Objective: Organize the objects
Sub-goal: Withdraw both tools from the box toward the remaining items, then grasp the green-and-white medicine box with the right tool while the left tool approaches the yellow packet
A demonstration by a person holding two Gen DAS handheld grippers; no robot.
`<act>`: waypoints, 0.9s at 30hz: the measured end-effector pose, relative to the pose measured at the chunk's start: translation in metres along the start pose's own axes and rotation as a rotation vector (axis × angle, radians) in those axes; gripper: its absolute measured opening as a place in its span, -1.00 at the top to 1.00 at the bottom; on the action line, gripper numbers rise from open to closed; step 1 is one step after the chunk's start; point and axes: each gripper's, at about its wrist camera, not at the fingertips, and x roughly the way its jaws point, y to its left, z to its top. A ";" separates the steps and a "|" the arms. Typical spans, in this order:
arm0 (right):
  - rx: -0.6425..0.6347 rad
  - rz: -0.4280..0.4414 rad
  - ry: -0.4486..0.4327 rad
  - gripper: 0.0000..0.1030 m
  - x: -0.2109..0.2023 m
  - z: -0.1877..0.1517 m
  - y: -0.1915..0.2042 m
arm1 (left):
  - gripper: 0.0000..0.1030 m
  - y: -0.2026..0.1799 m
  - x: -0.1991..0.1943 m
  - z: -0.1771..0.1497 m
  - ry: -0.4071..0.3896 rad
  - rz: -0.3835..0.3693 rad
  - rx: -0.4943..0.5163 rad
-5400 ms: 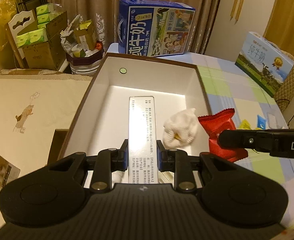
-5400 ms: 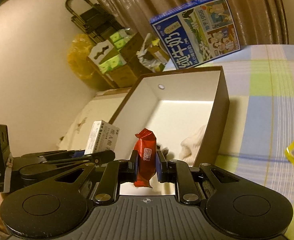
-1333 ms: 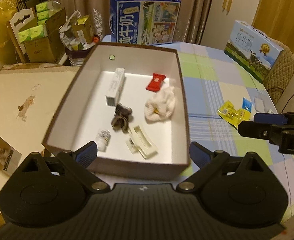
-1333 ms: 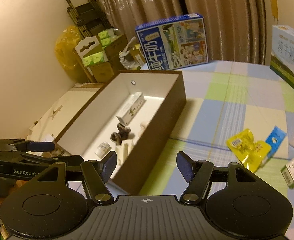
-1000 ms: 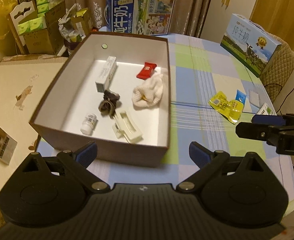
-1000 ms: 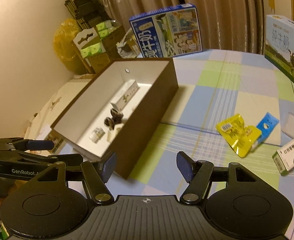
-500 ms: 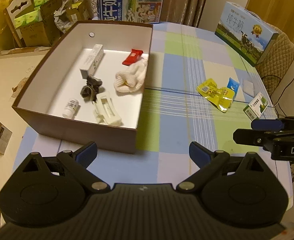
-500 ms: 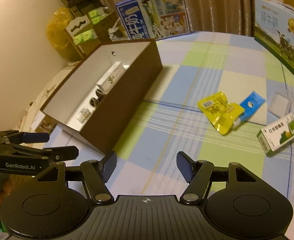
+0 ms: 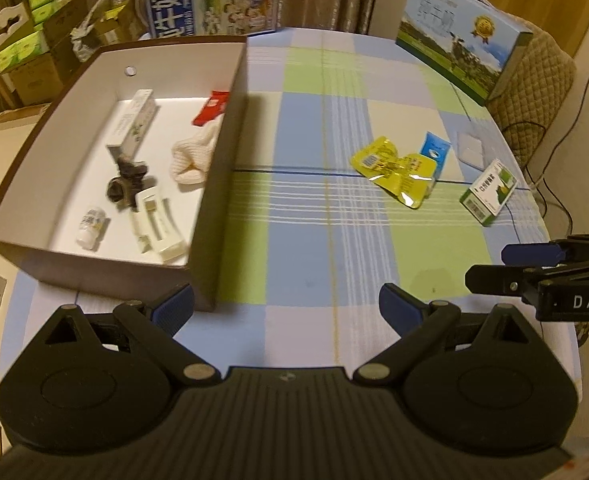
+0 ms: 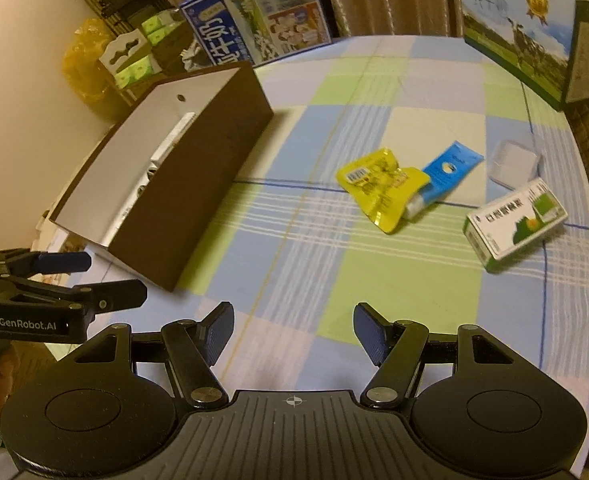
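Tongs in both our hands, the left gripper point(image 9: 286, 307) and right gripper point(image 10: 293, 331), gape wide and empty above the checked tablecloth point(image 9: 314, 240). Yellow packet point(image 10: 378, 184), blue sachet point(image 10: 448, 170) and green-and-white carton point(image 10: 514, 222) lie loose beside our brown box point(image 9: 218, 152); nothing blocks them.

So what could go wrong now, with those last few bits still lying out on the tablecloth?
The yellow packet overlaps the blue tube, so a grab at one may drag or lift the other. The green and white carton and the small white pad lie close to the table's far edge; a clumsy nudge might push them off. Both the left gripper and the right gripper are open and empty.
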 end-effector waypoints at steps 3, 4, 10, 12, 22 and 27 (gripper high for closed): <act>0.029 0.000 0.000 -0.23 -0.002 -0.002 -0.011 | -0.89 -0.008 0.005 0.004 0.007 -0.007 0.017; 0.042 -0.005 0.000 -0.23 -0.003 -0.003 -0.016 | -0.89 -0.011 0.008 0.006 0.010 -0.011 0.024; 0.144 -0.011 0.000 -0.23 -0.009 -0.005 -0.042 | -0.90 -0.026 0.022 0.015 0.030 -0.032 0.053; 0.179 -0.029 0.003 -0.23 -0.009 -0.005 -0.052 | -0.90 -0.031 0.028 0.018 0.036 -0.039 0.062; 0.334 -0.142 -0.018 -0.24 -0.011 -0.005 -0.108 | -0.90 -0.057 0.061 0.041 0.053 -0.080 0.132; 0.376 -0.199 -0.051 -0.24 -0.009 0.001 -0.129 | -0.90 -0.073 0.081 0.053 0.040 -0.088 0.177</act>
